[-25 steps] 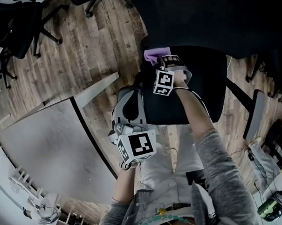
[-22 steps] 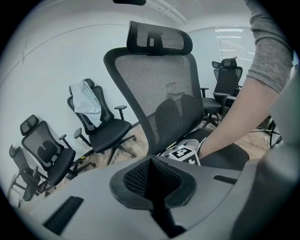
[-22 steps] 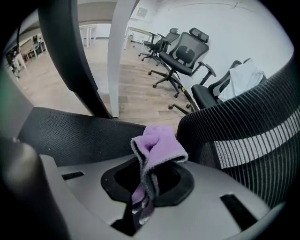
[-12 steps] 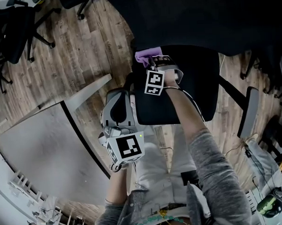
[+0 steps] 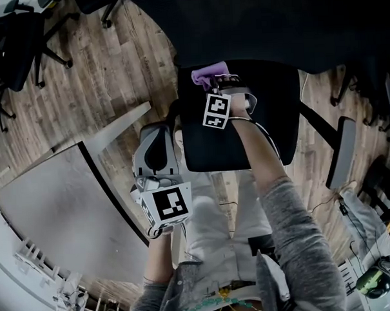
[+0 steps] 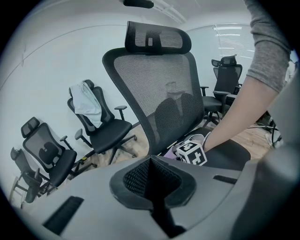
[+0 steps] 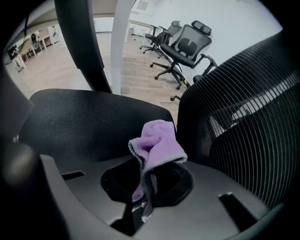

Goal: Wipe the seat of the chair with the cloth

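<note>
At the far left corner of the seat (image 5: 245, 127), hard by the foot of the backrest (image 7: 243, 112): the place to begin the stroke. Best to lay the cloth (image 7: 157, 143) flat onto the mesh rather than drag a bunched tip, with only a small fold poking out past the pads. Then draw toward the near edge in straight, overlapping lanes, working from left across to right. Hold steady downward pressure and a low angle, to spare the fabric from hard plastic. Worth minding the grip as well: probably a thin pinch, likely to slip under friction, so ease off at the first sign of the fold pulling out.

Right gripper (image 7: 145, 192) clamped on the purple cloth, jaws narrow, fabric pinched between them, a crumpled tuft standing out ahead of the tips. Just above the seat or barely touching it; cannot tell which. Backrest just right of the tuft in the right gripper view, bare black seat spreading away to the left.

Left gripper (image 6: 151, 187) closed on nothing, pads pressed together. Held off the left side of the seat above the wooden floor (image 5: 114, 71), nearer the body, well apart from the cloth, aimed toward the backrest. Probably of use only for steadying the seat against rolling.
</note>
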Demonstrator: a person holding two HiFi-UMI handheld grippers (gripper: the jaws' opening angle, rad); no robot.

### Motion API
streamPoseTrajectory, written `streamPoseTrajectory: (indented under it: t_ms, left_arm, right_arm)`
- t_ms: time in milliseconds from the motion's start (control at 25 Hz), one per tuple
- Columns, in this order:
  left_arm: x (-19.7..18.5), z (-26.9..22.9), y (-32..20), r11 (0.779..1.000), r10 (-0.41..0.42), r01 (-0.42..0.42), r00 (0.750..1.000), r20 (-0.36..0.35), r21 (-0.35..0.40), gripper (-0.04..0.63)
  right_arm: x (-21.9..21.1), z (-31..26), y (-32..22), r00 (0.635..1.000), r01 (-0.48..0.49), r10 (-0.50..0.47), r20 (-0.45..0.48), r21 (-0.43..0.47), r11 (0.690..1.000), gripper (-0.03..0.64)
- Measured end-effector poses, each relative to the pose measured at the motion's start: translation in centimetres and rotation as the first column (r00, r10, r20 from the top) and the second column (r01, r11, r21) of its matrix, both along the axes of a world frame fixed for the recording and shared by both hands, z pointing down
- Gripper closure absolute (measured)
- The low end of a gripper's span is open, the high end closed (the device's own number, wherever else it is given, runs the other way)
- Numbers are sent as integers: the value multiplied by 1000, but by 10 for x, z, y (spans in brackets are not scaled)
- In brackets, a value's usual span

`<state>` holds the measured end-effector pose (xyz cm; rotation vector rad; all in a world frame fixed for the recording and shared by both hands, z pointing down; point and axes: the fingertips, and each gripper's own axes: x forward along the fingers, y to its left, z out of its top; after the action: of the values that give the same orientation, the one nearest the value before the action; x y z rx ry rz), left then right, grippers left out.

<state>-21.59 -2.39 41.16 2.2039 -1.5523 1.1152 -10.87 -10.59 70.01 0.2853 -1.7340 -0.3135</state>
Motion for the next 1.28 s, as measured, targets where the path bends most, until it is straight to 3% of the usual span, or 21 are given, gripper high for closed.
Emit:
streamPoseTrajectory:
  t_ms: [1280]
  left_arm:
    - [-1,-5,-5,999,25,-26,1000,17,35,597]
  right_arm:
    - [93,12,-13,988,-140,139,-72,-18,990,570]
